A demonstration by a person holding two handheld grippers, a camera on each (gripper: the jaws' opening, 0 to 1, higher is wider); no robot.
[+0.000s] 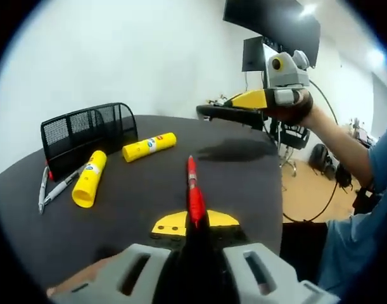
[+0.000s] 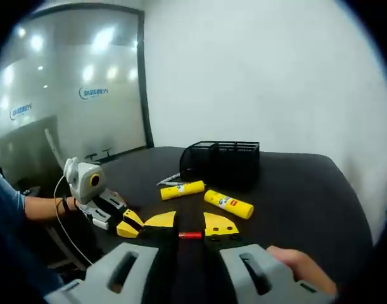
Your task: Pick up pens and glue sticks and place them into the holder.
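1. Left gripper view, left of frame: two loose pens (image 1: 52,190) lie on the dark table (image 1: 244,183), just below the low front edge of the black mesh holder (image 1: 85,130), which stands at upper left.
2. Centre left: one yellow glue stick (image 1: 90,178) lies beside those pens. A second glue stick (image 1: 149,147) lies just right of the holder.
3. Bottom centre: the left gripper (image 1: 194,221) is clamped on a red pen (image 1: 193,190), jaws narrowed onto its barrel, tip pointing forward above the table.
4. Upper right: the right gripper (image 1: 244,104) hangs above the table's far edge, well apart from the pen.
5. Right gripper view, left of frame: the left gripper (image 2: 126,229) enters low. The holder (image 2: 222,161) is at centre, with both glue sticks (image 2: 182,189) in front of it.
6. Bottom centre: the right gripper (image 2: 190,225) has its jaws narrowly apart. A short red piece (image 2: 190,235) spans the gap, but whether it is gripped cannot be told.
7. Step in hand, as judged: carry the red pen to the holder. Tilt it upright over a compartment, lower the end past the rim, then release. Keep clear of the mesh wall.
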